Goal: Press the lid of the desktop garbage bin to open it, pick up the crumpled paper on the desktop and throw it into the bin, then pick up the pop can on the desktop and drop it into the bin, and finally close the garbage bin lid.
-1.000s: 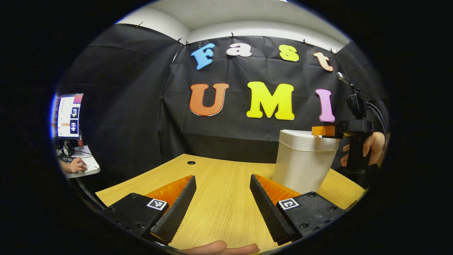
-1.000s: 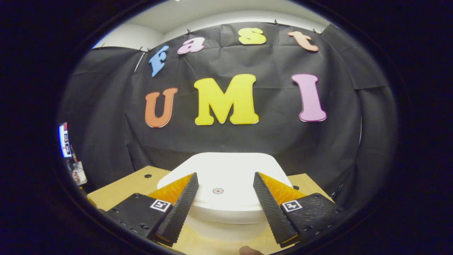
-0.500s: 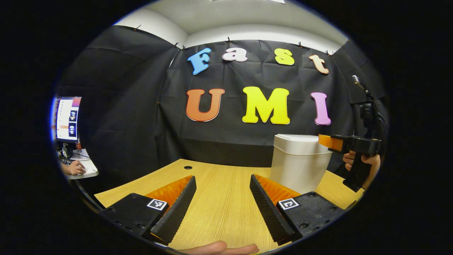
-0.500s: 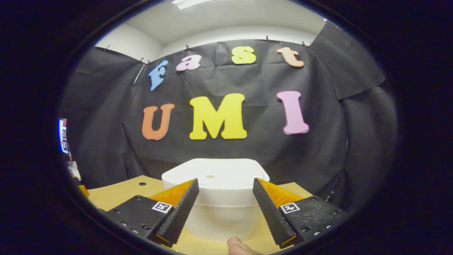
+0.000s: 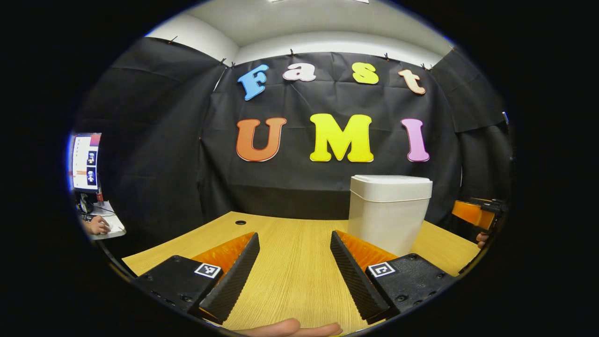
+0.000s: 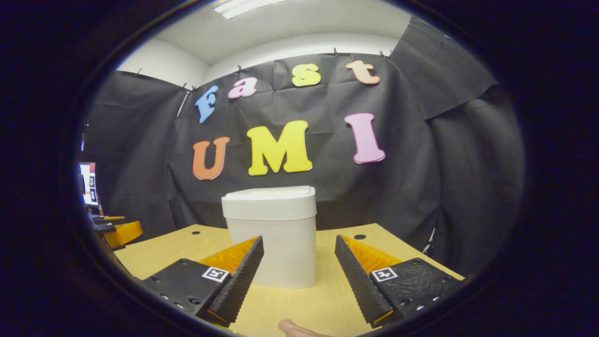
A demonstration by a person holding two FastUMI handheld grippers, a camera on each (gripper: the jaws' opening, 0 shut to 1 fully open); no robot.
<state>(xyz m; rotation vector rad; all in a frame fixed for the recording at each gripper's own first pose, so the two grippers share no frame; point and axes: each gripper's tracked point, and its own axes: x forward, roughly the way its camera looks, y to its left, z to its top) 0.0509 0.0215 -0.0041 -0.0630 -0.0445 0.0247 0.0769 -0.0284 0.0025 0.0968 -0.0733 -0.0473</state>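
On the desk, left gripper view first:
Left gripper [image 5: 295,262]: jaws spread wide with nothing in them, hovering low over bare wood, a fingertip of the holding hand poking in at the bottom edge.
Bin [image 5: 388,213]: white, upright on the desk [image 5: 290,267], ahead and to the right of the claw, well clear of both fingers.
Lid [image 5: 390,181]: sitting flat on the bin, looks closed.
Right gripper [image 5: 475,213]: just a bit of it at the far right edge, past the bin and apart from it; can't tell how its jaws stand from this angle.
Desk hole [image 5: 240,223]: small round one near the far left corner.
Side table: off to the left there's a monitor [image 5: 85,162] and somebody's hand [image 5: 97,226] resting by it.

Right gripper view next:
Right gripper [image 6: 299,271]: jaws wide apart too, holding nothing, low over the desk [image 6: 299,306].
Bin [image 6: 273,234]: straight ahead, sits between the two fingers in the picture but farther back, not touched by either.
Lid [image 6: 269,201]: down on the bin, level.
Left gripper [image 6: 119,230]: part of it peeks in at the left edge, well apart from the bin.
Desk holes: one left of the bin [image 6: 195,232], one right of it [image 6: 359,237].
Paper and can: can't spot either on the wood that's visible.
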